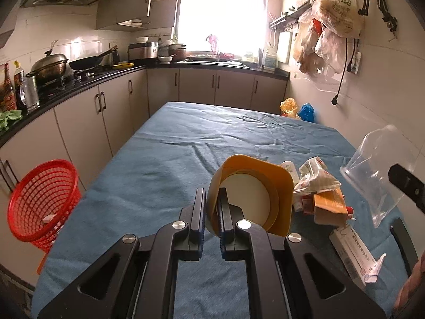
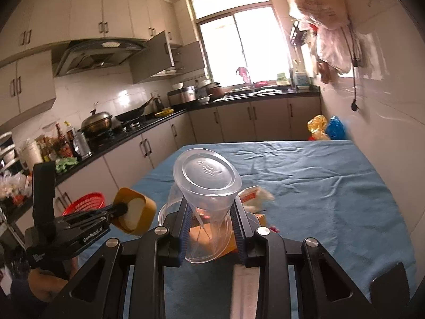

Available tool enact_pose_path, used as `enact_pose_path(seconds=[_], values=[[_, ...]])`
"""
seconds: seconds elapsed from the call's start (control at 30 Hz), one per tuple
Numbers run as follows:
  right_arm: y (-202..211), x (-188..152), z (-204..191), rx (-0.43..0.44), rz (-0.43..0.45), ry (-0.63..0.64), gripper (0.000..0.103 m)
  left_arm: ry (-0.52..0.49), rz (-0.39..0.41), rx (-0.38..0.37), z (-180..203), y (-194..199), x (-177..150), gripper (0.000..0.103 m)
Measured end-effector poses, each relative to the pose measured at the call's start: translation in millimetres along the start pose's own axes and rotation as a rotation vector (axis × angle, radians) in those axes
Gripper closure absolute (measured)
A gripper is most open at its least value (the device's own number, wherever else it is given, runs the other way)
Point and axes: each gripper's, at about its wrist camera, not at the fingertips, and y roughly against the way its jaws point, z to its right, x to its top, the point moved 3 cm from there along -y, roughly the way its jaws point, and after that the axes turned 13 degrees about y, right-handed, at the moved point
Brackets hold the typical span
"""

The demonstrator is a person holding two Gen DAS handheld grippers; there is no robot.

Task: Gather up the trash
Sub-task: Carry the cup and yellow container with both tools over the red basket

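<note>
**Both grippers loaded, basket waiting at the table's left edge**

The left gripper (image 1: 211, 214) has its jaws pinched tight on the rim of a yellow paper bowl (image 1: 255, 199), one finger inside the wall and one outside, so the bowl hangs tipped with its pale bottom facing the camera, low and centre in the left wrist view. The right gripper (image 2: 211, 223) is clamped partway closed on a clear plastic cup (image 2: 207, 183), the cup squeezed to a crease between the pads and its round base turned up toward the lens in the middle of the right wrist view.

Both pieces look lifted clear of the blue tablecloth (image 1: 164, 154). Behind the bowl, right of centre, more litter lies in a heap: a crumpled wrapper (image 1: 316, 175), a torn brown carton (image 1: 329, 207) and a long white box (image 1: 353, 252) near the lower right.

The red mesh basket (image 1: 42, 199) stands beside the table at the left edge of the frame. I judge this as the carry step: two items picked, neither dropped yet. Next, each hand needs to swing left over the basket's mouth and open its jaws there, then return for the heap.
</note>
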Motion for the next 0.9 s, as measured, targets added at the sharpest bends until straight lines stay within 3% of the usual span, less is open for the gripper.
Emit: enact_pose_path(seconds=[0.9], values=[[-40, -8, -93, 0.136, -0.123, 0.102, 0.071, 0.131, 0.022, 0.058, -79, 30, -2, 0.095]])
